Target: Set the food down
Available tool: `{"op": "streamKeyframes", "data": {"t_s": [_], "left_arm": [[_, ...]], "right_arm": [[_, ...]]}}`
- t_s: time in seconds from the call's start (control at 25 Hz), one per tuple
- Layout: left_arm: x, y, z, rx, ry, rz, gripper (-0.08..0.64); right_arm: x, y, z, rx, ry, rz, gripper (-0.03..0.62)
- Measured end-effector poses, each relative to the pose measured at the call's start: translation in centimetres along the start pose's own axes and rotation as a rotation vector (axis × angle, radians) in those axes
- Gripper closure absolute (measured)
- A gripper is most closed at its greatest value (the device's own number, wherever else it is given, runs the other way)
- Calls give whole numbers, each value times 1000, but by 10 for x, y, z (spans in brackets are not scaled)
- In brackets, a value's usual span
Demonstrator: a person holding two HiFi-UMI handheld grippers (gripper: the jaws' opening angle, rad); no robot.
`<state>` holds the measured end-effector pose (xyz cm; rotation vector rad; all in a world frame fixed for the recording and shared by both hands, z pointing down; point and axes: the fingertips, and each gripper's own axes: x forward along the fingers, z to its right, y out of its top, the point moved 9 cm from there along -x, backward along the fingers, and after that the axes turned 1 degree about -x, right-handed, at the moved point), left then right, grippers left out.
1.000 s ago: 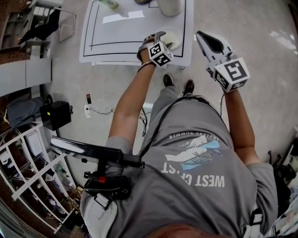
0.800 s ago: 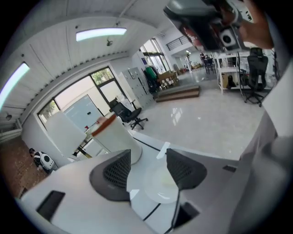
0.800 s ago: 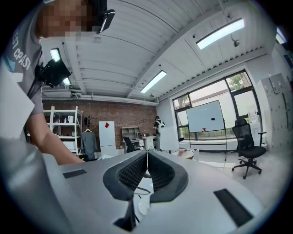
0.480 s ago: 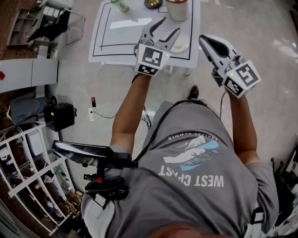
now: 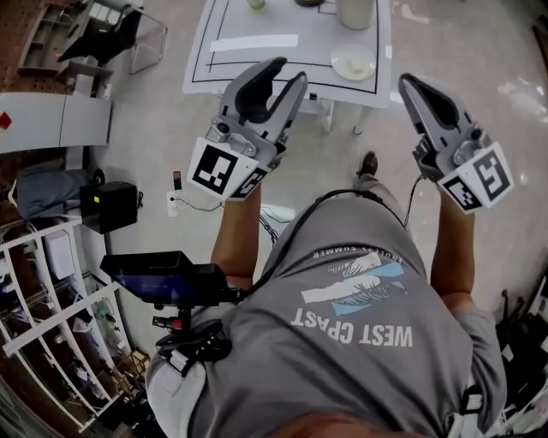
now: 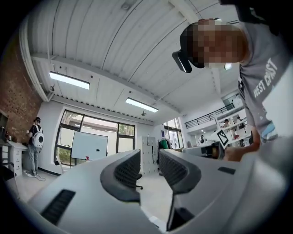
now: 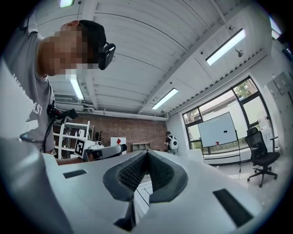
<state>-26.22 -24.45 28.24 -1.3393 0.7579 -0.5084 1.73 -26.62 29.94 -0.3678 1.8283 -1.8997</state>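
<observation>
A pale round plate [image 5: 353, 62] lies at the near right corner of the white table [image 5: 257, 64]; whether food is on it I cannot tell. My left gripper [image 5: 288, 73] is held up in front of my chest, away from the table and pointing toward it. Its jaws are closing, with a narrow gap and nothing between them. In the left gripper view the left gripper [image 6: 149, 167] shows only the room beyond its ribbed pads. My right gripper [image 5: 411, 83] hangs at the right, also off the table. The right gripper [image 7: 146, 157] has its pads together and holds nothing.
A white cylinder-shaped container [image 5: 355, 13] and a white paper strip [image 5: 254, 41] are on the table inside a black outline. On the floor stand a black box [image 5: 110, 205], white shelving [image 5: 51, 325] and a chair [image 5: 128, 38]. A person with a backpack [image 6: 34, 137] stands far off.
Both grippers have pulled back from the table toward my body and risen. The left gripper left the plate's edge, opened wide, and its jaws have since narrowed. The table looks farther away.
</observation>
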Motion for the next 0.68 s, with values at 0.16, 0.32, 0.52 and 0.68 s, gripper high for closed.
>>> {"op": "streamKeyframes", "data": {"t_s": [0.16, 0.32, 0.52, 0.68], "left_arm": [[-54, 5, 13, -53, -5, -2, 427], [-102, 10, 22, -64, 9, 0, 426], [-130, 13, 29, -70, 17, 17, 426], [-142, 18, 25, -61, 24, 30, 426]], "right_arm": [[-14, 6, -49, -11, -12, -5, 588], [-18, 5, -95, -10, -15, -37, 588], [-23, -1, -126, -5, -19, -70, 588], [-19, -1, -137, -5, -21, -86, 588]]}}
